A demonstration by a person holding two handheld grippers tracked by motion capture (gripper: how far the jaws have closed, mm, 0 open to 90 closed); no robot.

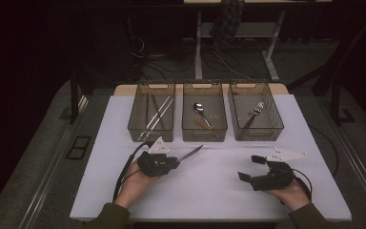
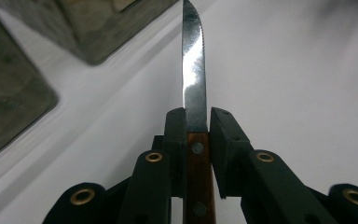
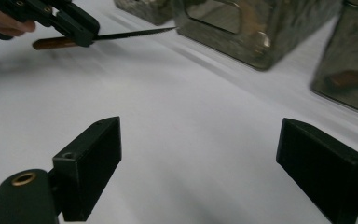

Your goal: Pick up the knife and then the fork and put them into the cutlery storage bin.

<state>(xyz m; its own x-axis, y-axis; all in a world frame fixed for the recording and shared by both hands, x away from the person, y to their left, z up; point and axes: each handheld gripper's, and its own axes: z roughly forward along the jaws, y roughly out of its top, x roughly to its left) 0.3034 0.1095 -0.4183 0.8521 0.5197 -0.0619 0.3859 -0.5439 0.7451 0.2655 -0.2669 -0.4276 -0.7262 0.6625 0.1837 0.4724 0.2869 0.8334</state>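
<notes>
Knife (image 2: 193, 70) sitting clamped by its wooden handle in left tool (image 1: 174, 162), blade jutting far forward. Risking tip snagging a bin (image 1: 151, 114) rim. Right tool (image 3: 205, 163) gaping wide, gripping nothing.

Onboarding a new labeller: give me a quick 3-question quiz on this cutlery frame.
1. True or false: the left gripper is shut on the knife.
2. Which bin holds the spoon: A left, B middle, C right?
3. Fill in: the right gripper has its jaws ____.

Key: 1 true. 2 B, the middle bin. 3 open, with nothing between them.
</notes>
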